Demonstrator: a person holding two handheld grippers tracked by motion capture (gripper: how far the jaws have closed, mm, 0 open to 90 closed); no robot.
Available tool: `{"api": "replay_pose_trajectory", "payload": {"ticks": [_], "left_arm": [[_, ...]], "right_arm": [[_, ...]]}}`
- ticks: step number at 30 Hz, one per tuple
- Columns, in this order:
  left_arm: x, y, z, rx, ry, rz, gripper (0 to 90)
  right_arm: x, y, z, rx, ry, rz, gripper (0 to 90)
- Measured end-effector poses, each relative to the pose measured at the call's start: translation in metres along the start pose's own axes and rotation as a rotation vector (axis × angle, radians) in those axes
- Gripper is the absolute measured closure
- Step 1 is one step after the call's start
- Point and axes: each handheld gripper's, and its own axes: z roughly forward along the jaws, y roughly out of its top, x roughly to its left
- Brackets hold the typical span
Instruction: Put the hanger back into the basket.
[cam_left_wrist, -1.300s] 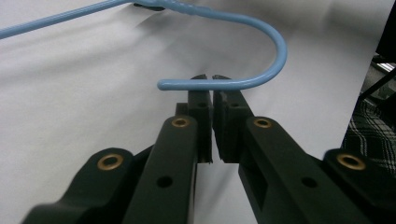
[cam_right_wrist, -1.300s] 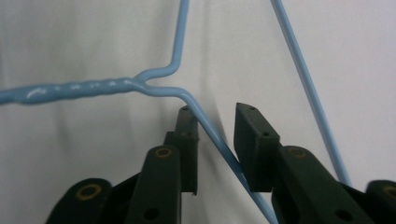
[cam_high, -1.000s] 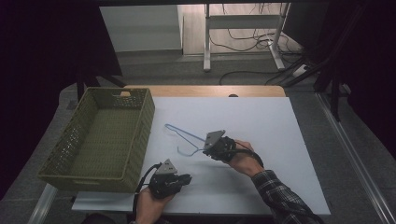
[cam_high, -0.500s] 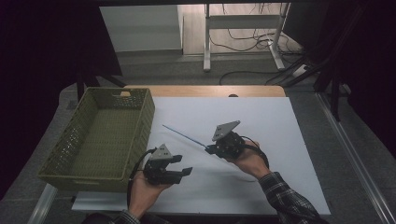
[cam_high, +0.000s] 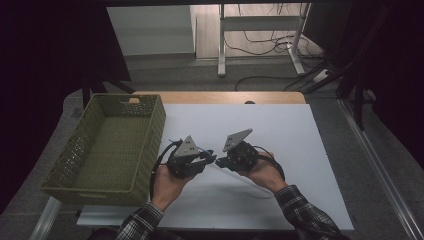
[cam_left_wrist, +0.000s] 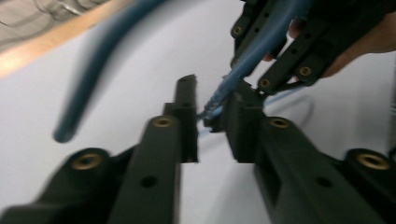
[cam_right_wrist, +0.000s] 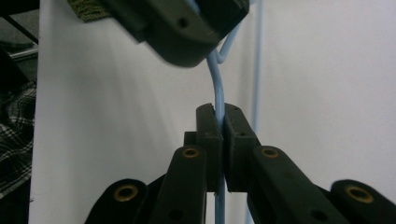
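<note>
White desk (cam_high: 300, 150), green basket (cam_high: 115, 145) empty: blue wire hanger (cam_right_wrist: 218, 84) pinched between right gripper (cam_right_wrist: 219, 122) fingers, left gripper (cam_left_wrist: 211, 116) fingers part-open around its neck; basketing apparently pending.

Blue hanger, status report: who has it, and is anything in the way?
Right gripper shut on blue wire hanger. Left gripper open, jaws either side of its twisted neck, not clamped. Green basket off to the left, white table otherwise bare.
</note>
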Motion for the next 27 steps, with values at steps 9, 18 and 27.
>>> {"api": "replay_pose_trajectory", "payload": {"ticks": [9, 18, 27], "left_arm": [[0.001, 0.015, -0.003, 0.023, 0.036, -0.023, 86.3], [0.004, 0.023, -0.005, 0.057, 0.016, -0.045, 83.3], [0.019, 0.009, -0.029, 0.140, -0.016, -0.012, 35.1]], "right_arm": [[0.003, 0.003, -0.008, 0.003, -0.074, 0.043, 74.9], [0.021, 0.009, -0.012, 0.039, -0.203, -0.078, 86.6], [0.013, 0.002, -0.027, -0.019, -0.083, 0.010, 86.9]]}}
